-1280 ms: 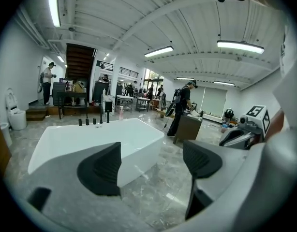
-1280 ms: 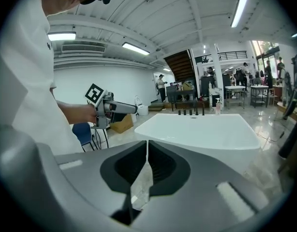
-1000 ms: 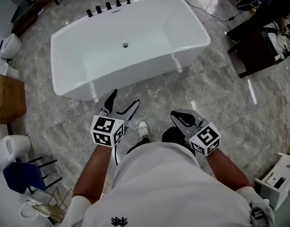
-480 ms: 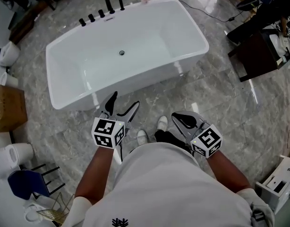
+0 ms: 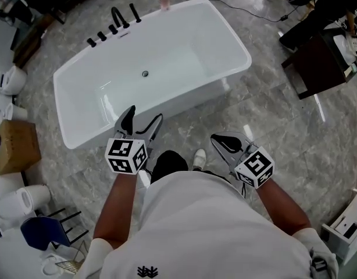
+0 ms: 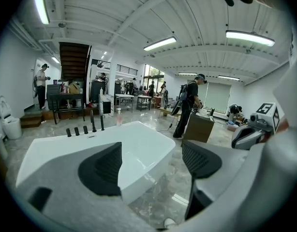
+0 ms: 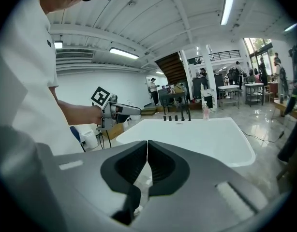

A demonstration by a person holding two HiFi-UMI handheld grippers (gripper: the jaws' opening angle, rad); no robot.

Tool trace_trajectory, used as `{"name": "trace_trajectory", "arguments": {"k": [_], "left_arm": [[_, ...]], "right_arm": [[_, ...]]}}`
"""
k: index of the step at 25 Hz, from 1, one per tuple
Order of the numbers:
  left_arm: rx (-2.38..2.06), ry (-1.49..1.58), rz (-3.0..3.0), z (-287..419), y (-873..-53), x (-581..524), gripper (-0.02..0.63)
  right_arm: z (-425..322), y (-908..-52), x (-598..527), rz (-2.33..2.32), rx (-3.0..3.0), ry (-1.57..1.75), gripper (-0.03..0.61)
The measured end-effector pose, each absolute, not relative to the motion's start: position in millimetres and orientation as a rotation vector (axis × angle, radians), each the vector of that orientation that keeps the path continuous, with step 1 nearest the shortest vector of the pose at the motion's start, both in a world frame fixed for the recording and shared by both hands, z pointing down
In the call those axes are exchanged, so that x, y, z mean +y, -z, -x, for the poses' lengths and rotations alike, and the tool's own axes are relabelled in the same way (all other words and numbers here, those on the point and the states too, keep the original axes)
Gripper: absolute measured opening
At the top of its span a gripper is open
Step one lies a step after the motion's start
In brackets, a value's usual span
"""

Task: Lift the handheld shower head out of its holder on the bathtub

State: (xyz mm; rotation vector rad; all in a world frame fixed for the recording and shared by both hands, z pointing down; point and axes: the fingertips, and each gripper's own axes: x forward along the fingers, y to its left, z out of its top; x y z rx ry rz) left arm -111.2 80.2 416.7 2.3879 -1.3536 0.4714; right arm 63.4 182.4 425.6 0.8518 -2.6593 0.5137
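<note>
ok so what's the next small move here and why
Probably step round toward the far rim of the bathtub, left gripper leading. The black fittings stand on that rim, across the basin from both grippers. The left gripper's jaws are apart with nothing between them, and the right gripper has its jaws together.

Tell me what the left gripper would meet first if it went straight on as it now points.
The left gripper would probably meet the bathtub first, near its front rim, though the depth is unclear.

Showroom-workshop: freestanding bathtub (image 5: 167, 51), toilets (image 5: 18, 202), marble floor (image 5: 271, 115).
</note>
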Motion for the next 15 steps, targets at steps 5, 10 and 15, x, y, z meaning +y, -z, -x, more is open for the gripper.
{"name": "trace_trajectory", "arguments": {"k": [5, 10, 15], "left_arm": [[-1.344, -0.487, -2.387, 95, -421, 37, 0.394], [-1.338, -0.479, -2.407, 87, -430, -22, 0.394], [-1.305, -0.480, -2.406, 84, -448, -92, 0.394]], "right_arm": [[-89, -430, 155, -0.933, -2.650, -0.552, 0.017], [-104, -431, 121, -1.013, -2.620, -0.547, 0.017], [-116, -435, 79, -1.116, -2.553, -0.574, 0.017]]}}
